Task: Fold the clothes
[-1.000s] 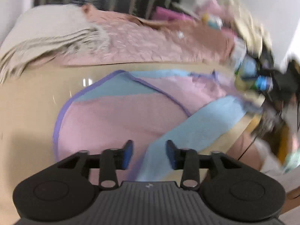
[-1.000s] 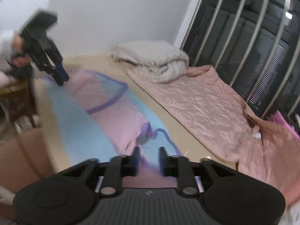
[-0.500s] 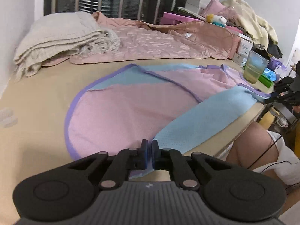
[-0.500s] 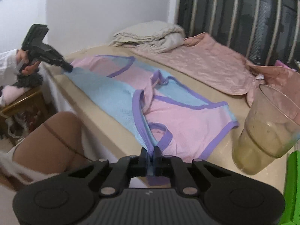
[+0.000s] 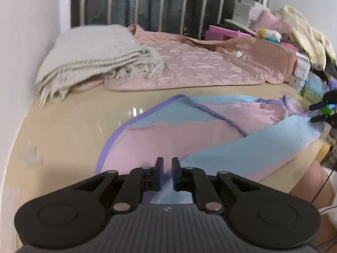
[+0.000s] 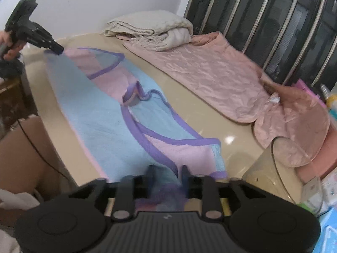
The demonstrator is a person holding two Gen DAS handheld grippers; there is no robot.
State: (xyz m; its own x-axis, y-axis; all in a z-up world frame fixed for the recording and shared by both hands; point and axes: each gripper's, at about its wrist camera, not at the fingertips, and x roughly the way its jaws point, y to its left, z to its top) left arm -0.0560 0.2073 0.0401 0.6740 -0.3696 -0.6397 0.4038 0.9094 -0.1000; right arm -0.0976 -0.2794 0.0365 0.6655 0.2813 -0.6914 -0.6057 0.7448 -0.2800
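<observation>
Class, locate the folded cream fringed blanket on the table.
The cream fringed blanket lies at the table's far left corner in the left wrist view, against the white wall, overlapping the pink quilted cover.

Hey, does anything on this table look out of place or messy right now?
Yes: the pink and blue garment isn't flat. Its purple strap is bunched in a twisted loop mid-garment, and a plastic cup stands close to its hem.

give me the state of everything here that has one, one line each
left gripper: jaws slightly apart, garment edge between them
right gripper: open, cloth between its fingers
pink and blue garment: spread flat, near edge folded over
grey blanket: folded
plastic cup: upright
</observation>
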